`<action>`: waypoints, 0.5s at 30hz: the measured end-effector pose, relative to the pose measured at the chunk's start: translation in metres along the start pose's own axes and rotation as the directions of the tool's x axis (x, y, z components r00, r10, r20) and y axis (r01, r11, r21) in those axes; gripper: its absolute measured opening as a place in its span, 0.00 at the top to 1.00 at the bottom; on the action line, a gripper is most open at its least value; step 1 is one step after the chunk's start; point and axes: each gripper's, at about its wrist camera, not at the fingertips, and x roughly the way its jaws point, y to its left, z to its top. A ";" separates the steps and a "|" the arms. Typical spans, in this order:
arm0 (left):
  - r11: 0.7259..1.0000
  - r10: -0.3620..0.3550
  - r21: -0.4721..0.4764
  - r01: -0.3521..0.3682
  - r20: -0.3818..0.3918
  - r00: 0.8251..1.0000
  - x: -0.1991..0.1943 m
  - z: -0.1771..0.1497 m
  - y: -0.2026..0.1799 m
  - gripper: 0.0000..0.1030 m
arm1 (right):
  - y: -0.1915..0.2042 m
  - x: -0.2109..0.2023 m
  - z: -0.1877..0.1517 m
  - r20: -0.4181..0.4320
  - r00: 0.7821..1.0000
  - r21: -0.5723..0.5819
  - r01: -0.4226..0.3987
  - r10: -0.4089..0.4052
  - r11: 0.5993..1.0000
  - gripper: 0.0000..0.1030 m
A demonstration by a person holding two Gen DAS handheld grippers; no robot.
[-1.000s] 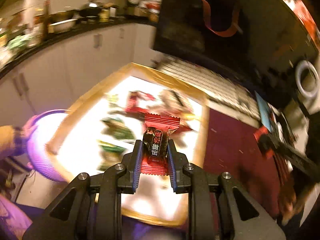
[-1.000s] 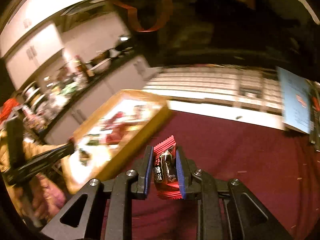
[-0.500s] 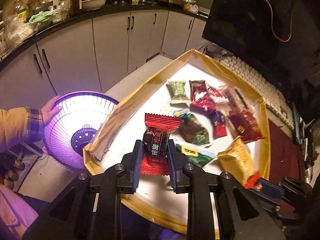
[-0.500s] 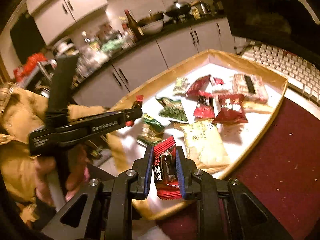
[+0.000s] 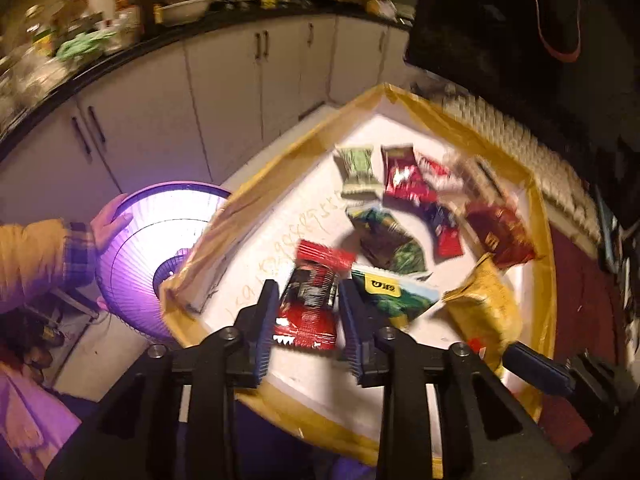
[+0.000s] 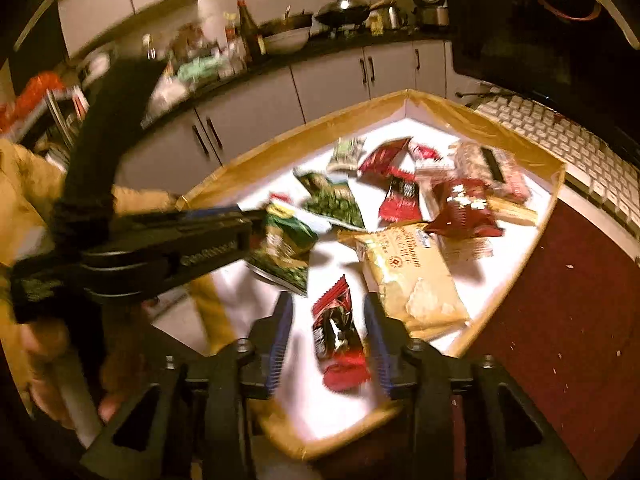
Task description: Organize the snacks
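Both grippers hang over the near end of a shallow white tray (image 5: pixel 404 92) with a yellow-taped rim, and each is letting go of a small red candy packet. The left gripper (image 5: pixel 308 316) has its jaws opening — the red packet (image 5: pixel 312 300) sits between them with a gap on either side, so the pads no longer press it. The right gripper (image 6: pixel 326 332) is also opening, its jaws standing well clear of its own red packet (image 6: pixel 338 336), which looks to be dropping or already lying on the tray floor; blur leaves that undecided.

Much of the gathering appears done. The tray already holds a spread of snacks: a pale green packet (image 5: pixel 358 170) at the far end, a dark red bag (image 5: pixel 404 178) beside it, a green leafy bag (image 5: pixel 390 242) in the middle, a green-and-white bag (image 5: pixel 394 294) just beside the left jaws, a large yellow bag (image 6: pixel 408 272) near the right jaws, a maroon bag (image 6: pixel 460 210) and a pinkish packet (image 6: pixel 494 170) toward the right rim. They lie loosely, some overlapping, in no clear order.

What is left, judging from this — the dark red table (image 6: pixel 568 320) beside the tray shows no further snacks, only crumbs, so collection may be near its end. Any sorting by kind inside the tray is not yet done.
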 end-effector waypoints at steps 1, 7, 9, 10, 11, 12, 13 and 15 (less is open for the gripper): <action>1.000 0.006 -0.024 -0.006 0.026 1.000 -0.008 -0.001 0.000 0.51 | 0.001 -0.008 -0.001 0.016 1.000 0.004 0.000 0.000 1.000 0.48; 0.992 0.113 0.041 -0.121 0.163 0.980 -0.049 -0.012 -0.028 0.24 | -0.008 -0.056 -0.015 0.082 0.995 0.083 0.059 -0.066 0.995 0.37; 0.991 0.109 0.053 -0.120 0.177 0.978 -0.060 -0.016 -0.037 0.24 | -0.012 -0.066 -0.019 0.085 0.991 0.106 0.091 -0.100 0.990 0.35; 0.991 0.107 0.058 -0.119 0.179 0.978 -0.063 -0.017 -0.040 0.23 | -0.014 -0.068 -0.019 0.084 0.990 0.117 0.101 -0.112 0.988 0.34; 0.991 0.105 0.064 -0.118 0.179 0.978 -0.066 -0.019 -0.043 0.22 | -0.018 -0.071 -0.020 0.077 0.989 0.139 0.111 -0.122 0.984 0.34; 0.991 0.101 0.072 -0.115 0.177 0.979 -0.068 -0.020 -0.046 0.22 | -0.022 -0.074 -0.020 0.071 0.990 0.164 0.113 -0.125 0.980 0.34; 0.990 0.098 0.079 -0.113 0.178 0.979 -0.071 -0.021 -0.048 0.22 | -0.027 -0.076 -0.021 0.069 0.990 0.181 0.111 -0.125 0.977 0.34; 0.990 0.094 0.086 -0.111 0.182 0.979 -0.076 -0.023 -0.051 0.22 | -0.031 -0.079 -0.021 0.058 0.989 0.203 0.119 -0.134 0.972 0.34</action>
